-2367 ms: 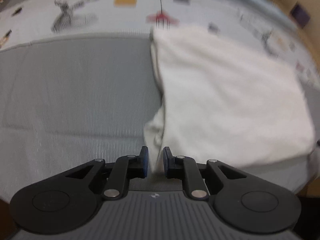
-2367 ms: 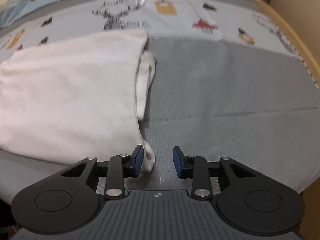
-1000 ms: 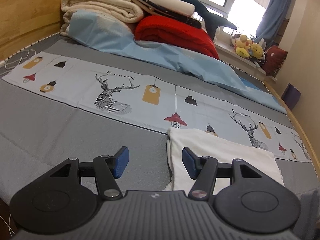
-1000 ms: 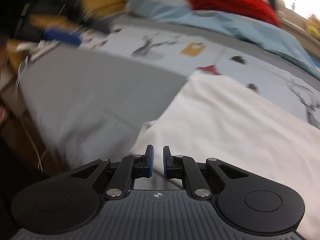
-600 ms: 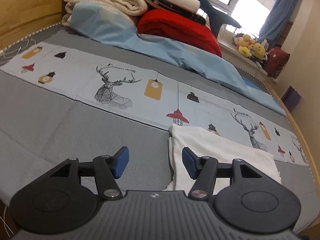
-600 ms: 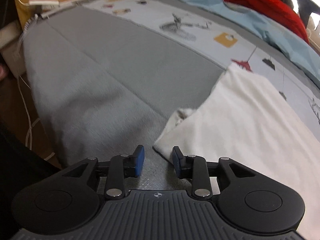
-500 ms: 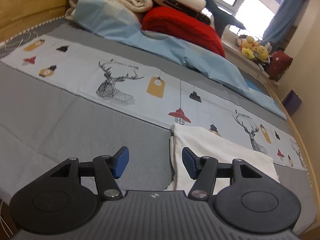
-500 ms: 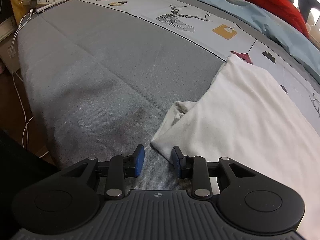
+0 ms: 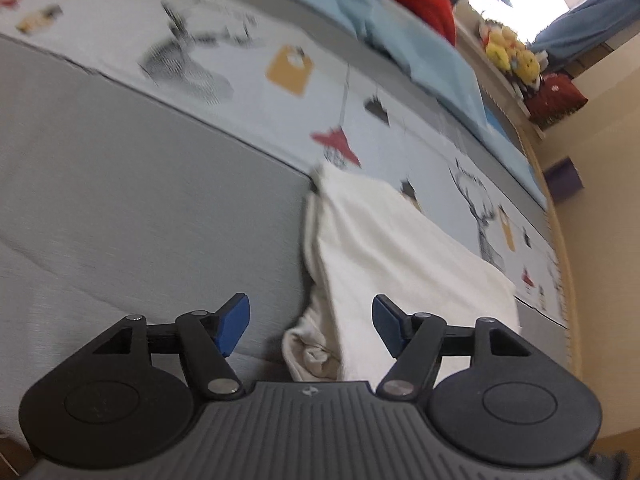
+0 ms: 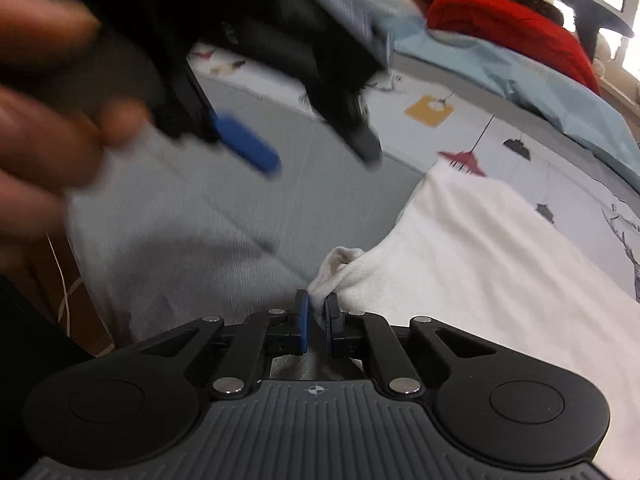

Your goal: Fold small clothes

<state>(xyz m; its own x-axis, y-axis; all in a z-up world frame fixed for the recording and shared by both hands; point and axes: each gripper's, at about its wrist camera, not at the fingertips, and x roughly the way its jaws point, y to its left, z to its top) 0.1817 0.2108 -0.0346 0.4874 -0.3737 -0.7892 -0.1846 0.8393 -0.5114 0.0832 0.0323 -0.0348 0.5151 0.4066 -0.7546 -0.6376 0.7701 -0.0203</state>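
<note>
A folded white garment lies on the grey bed cover, its far edge on the printed strip. In the left wrist view my left gripper is tilted down over the garment's near bunched corner. Its jaws are opening; the corner lies between them, untouched by the pads. In the right wrist view my right gripper is shut on that same corner of the white garment. My left gripper hangs blurred above it, held by a hand.
A pale strip printed with deer and lamps crosses the bed. Behind it lie a light blue sheet and a red blanket. Stuffed toys sit on the sill. The wooden bed edge curves along the right.
The left gripper has dropped and tilted toward the garment's near corner, with its jaws wider. The right gripper opened, then shut on that corner. The left gripper and hand now appear above it.
</note>
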